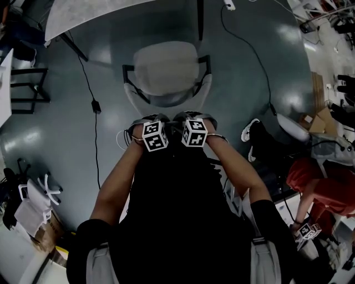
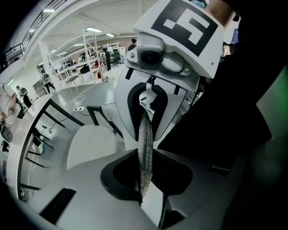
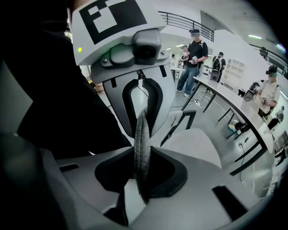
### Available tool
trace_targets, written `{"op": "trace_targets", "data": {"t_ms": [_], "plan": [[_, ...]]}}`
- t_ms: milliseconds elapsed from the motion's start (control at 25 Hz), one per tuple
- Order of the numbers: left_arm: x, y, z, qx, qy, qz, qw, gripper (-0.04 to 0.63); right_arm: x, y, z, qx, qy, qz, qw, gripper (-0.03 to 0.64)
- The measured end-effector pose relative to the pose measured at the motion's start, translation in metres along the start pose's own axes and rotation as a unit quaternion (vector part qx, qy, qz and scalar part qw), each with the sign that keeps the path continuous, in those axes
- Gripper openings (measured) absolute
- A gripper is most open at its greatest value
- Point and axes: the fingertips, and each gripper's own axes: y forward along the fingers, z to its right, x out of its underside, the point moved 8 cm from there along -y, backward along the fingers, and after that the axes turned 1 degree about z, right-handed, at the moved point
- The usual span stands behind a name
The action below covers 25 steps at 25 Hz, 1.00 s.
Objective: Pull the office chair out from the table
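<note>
Chair [image 1: 165, 69] is out on the floor [image 1: 50, 133], one of it, seat showing fully clear of the table [image 1: 83, 14] edge but close to it, so it's not tucked under. Two black armrests [image 1: 129, 75], one per side. The backrest [image 1: 166, 101] is on the side toward the person, and both grippers are on its top rim, side by side and nearly touching each other. Left gripper [image 1: 148, 118] has its jaws clamped on the grey fabric rim, which you can see squeezed in between them in the left gripper view [image 2: 145, 143]. Right gripper [image 1: 191, 116] is the same deal: jaws pinched onto that rim [image 3: 142, 134]. So that's two grippers, two grips, one backrest. One black cable [image 1: 95, 127] runs across the floor to the chair's left in the head view. Right gripper view also catches three people [image 3: 194, 54] standing further back by another long table.
</note>
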Motion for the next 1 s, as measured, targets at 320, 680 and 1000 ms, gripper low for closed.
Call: {"op": "trace_targets", "data": {"t_ms": [320, 680, 1000], "plan": [[0.002, 0.007, 0.011, 0.009, -0.008, 0.007, 0.9999, 0.083, 0.006, 0.003, -0.012, -0.006, 0.007, -0.001, 1.000, 0.087], [0.003, 0.009, 0.008, 0.007, 0.005, 0.027, 0.9996, 0.095, 0.007, 0.002, -0.007, -0.009, 0.001, -0.014, 1.000, 0.089], [0.001, -0.007, 0.003, 0.029, 0.008, 0.067, 0.9973, 0.124, -0.001, -0.016, 0.002, -0.032, 0.014, -0.019, 0.999, 0.100]]}}
